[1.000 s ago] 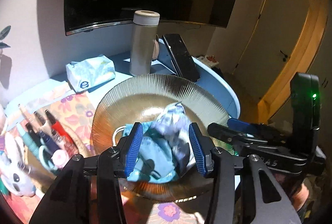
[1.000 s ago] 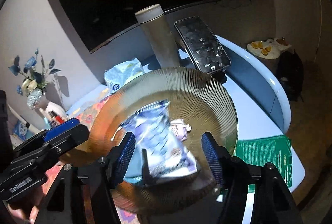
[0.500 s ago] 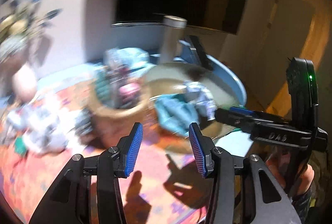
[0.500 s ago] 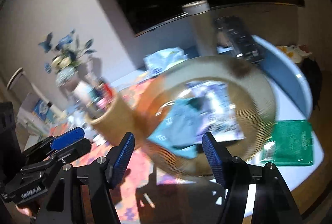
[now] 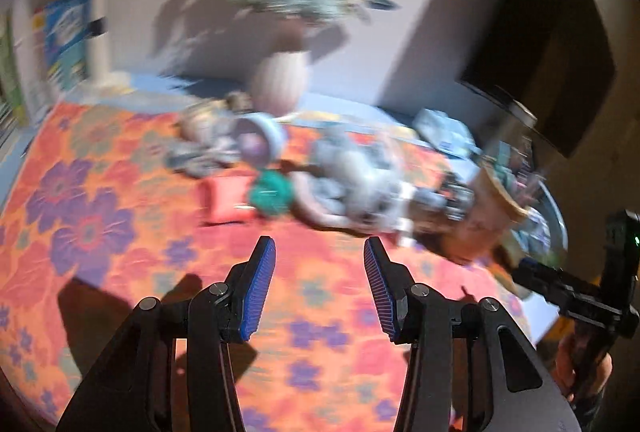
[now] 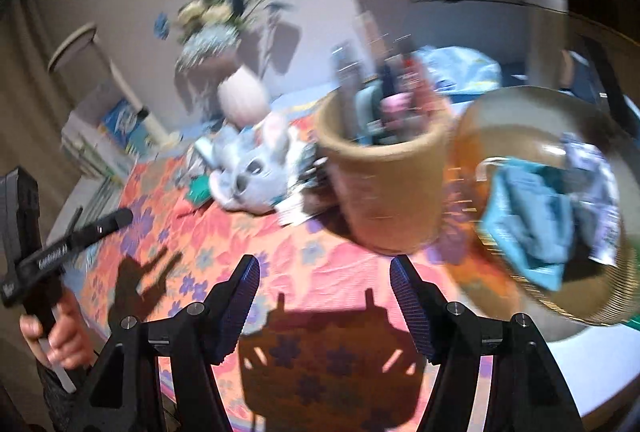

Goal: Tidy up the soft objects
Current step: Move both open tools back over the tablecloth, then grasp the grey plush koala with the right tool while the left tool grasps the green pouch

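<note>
Both views are motion-blurred. My left gripper (image 5: pixel 319 284) is open and empty above the floral cloth (image 5: pixel 100 232). Ahead of it lie a teal soft item (image 5: pixel 271 192), a red pouch (image 5: pixel 226 201) and a grey plush rabbit (image 5: pixel 360 176). My right gripper (image 6: pixel 324 304) is open and empty. The rabbit (image 6: pixel 256 168) lies far ahead of it to the left. A blue cloth (image 6: pixel 532 220) and a patterned cloth (image 6: pixel 596 188) lie in the ribbed glass plate (image 6: pixel 560 304) at right.
A tan cup of pens (image 6: pixel 384 176) stands ahead of my right gripper. A vase of flowers (image 5: pixel 282 80) stands at the back. A tissue pack (image 6: pixel 464 66), a flask (image 6: pixel 546 40) and a dark screen (image 5: pixel 560 32) are behind. The other gripper (image 6: pixel 60 252) shows at left.
Both grippers have swung left, away from the glass plate with the cloths, toward the plush rabbit and small soft items. The cloths stay in the plate. Both grippers stay open.
</note>
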Demonstrator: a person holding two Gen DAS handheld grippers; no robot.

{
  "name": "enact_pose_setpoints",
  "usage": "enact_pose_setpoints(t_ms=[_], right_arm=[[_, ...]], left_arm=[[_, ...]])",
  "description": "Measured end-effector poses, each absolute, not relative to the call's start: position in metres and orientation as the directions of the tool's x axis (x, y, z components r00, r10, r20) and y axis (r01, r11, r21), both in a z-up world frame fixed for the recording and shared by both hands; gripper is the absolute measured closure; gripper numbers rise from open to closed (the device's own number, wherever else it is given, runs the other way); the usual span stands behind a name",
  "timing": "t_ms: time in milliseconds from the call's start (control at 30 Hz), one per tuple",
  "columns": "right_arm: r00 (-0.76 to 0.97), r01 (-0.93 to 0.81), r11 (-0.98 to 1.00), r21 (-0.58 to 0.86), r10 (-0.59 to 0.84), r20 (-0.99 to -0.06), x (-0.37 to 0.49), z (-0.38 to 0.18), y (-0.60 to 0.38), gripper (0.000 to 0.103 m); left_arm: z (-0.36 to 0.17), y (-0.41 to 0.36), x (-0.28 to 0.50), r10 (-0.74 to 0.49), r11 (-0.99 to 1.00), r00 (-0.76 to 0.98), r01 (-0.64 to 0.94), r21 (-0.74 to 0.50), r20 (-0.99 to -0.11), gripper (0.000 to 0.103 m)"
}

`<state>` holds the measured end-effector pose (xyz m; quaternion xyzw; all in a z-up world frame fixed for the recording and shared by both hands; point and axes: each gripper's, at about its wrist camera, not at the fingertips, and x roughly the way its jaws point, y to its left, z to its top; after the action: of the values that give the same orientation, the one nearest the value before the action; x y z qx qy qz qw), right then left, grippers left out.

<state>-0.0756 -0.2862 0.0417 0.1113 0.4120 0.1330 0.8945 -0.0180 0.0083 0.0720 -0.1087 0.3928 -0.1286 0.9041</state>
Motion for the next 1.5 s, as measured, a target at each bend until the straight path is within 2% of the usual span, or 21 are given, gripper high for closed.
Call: enact_pose_setpoints(t_ms=[167,433,633,733,833,967,1067,1167,1367,1433,1500], right_arm=[[0.580,-0.193,0.940,0.282,0.341,-0.740,-0.055,0.026,-0.245,0.037],[0.569,-0.253,0.934,0.252,0.354,-0.742,-0.015,0.026,-0.193,0.037],[0.607,-0.220,0.957,0.187,0.285,-0.742,0.026,0.028,-0.164,0.036],[0.607,-0.162,0.976,0.147,0.216,-0.764,0.047,0.018,-0.158,0.027],[0.594,-0.122,0.975,0.183,0.220,-0.774,0.065,0.006,-0.161,0.026],[0.589,-0.089,0.977,0.192,0.207,-0.781,0.079,-0.008,-0.164,0.026],[0.588,-0.093,0.965,0.246,0.253,-0.769,0.081,-0.014,-0.167,0.026],[0.615,-0.091,0.962,0.258,0.258,-0.745,0.078,-0.015,-0.168,0.034],[0.660,-0.097,0.970,0.222,0.230,-0.716,0.071,-0.011,-0.162,0.036],[0.677,-0.099,0.971,0.218,0.227,-0.700,0.067,-0.005,-0.162,0.037],[0.696,-0.103,0.969,0.226,0.233,-0.679,0.062,0.003,-0.165,0.037]], left_arm=[[0.048,0.034,0.000,-0.306,0.944,0.636,0.108,-0.311,-0.708,0.060],[0.026,0.023,0.038,-0.328,0.944,0.587,0.178,-0.277,-0.740,0.060],[0.022,0.003,0.061,-0.298,0.950,0.597,0.263,-0.169,-0.745,0.059],[0.014,-0.008,0.072,-0.247,0.956,0.611,0.280,-0.086,-0.752,0.059],[0.006,-0.014,0.079,-0.225,0.954,0.620,0.297,-0.040,-0.751,0.059],[0.004,-0.013,0.081,-0.239,0.951,0.643,0.307,-0.041,-0.728,0.059],[0.003,-0.011,0.080,-0.255,0.950,0.654,0.308,-0.057,-0.712,0.059],[0.003,-0.015,0.074,-0.252,0.946,0.659,0.321,-0.038,-0.709,0.059],[-0.003,-0.026,0.068,-0.258,0.930,0.638,0.369,-0.007,-0.726,0.060],[-0.002,-0.024,0.069,-0.250,0.935,0.647,0.355,-0.006,-0.721,0.068],[-0.001,-0.023,0.069,-0.264,0.934,0.651,0.356,-0.021,-0.711,0.070]])
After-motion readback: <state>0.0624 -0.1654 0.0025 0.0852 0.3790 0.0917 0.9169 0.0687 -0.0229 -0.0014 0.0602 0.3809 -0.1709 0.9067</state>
